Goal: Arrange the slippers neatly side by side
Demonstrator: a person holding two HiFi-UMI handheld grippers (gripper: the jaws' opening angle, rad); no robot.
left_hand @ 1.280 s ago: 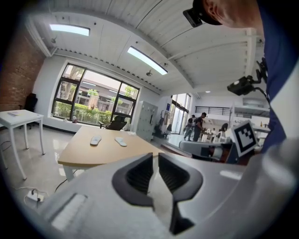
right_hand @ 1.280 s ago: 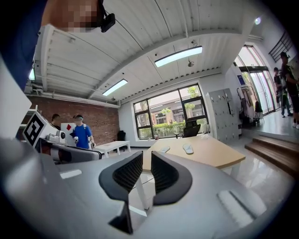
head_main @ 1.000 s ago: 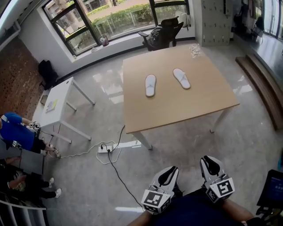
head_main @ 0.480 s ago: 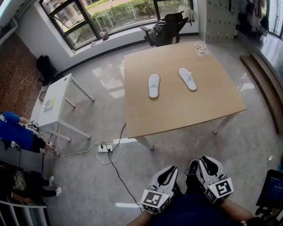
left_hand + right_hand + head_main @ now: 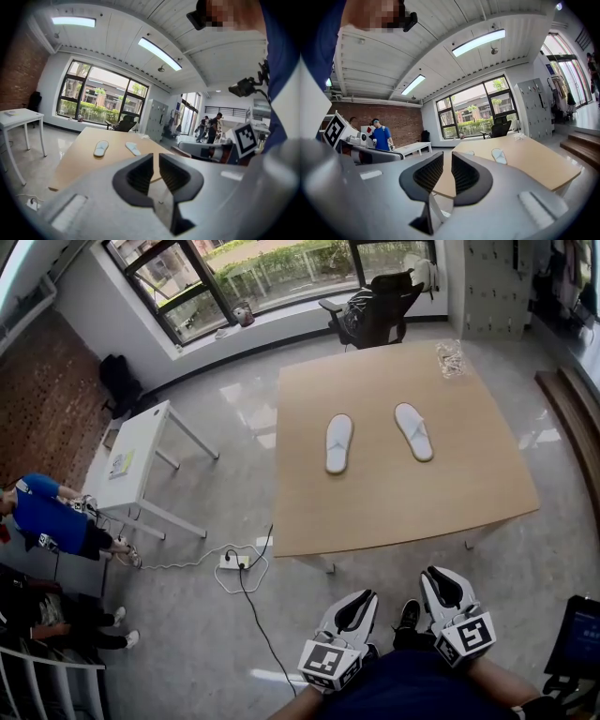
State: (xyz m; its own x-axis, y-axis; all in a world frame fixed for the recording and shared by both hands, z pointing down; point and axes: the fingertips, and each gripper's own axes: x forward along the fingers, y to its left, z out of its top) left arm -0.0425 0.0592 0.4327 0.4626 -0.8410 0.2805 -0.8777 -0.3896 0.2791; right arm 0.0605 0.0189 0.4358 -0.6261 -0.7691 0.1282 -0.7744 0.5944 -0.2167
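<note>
Two white slippers lie apart on the wooden table (image 5: 403, 512): the left slipper (image 5: 338, 442) points straight away, while the right slipper (image 5: 413, 431) is angled a little to the left. Both also show far off in the left gripper view, as left slipper (image 5: 101, 148) and right slipper (image 5: 132, 148). My left gripper (image 5: 359, 604) and right gripper (image 5: 443, 582) are held low by my body, well short of the table's near edge. Both sets of jaws stand almost together with nothing between them, as seen at the left gripper (image 5: 156, 164) and the right gripper (image 5: 447, 164).
A crumpled clear bag (image 5: 451, 357) sits at the table's far right corner. A black office chair (image 5: 380, 306) stands behind the table. On the left are a small white table (image 5: 141, 460), a power strip with cables (image 5: 234, 562) and a person in blue (image 5: 42, 512). Wooden steps (image 5: 572, 418) run along the right.
The table and slippers have slid down and to the right in the head view as I came closer. A dark shoe now shows between the grippers. The jaws have not changed.
</note>
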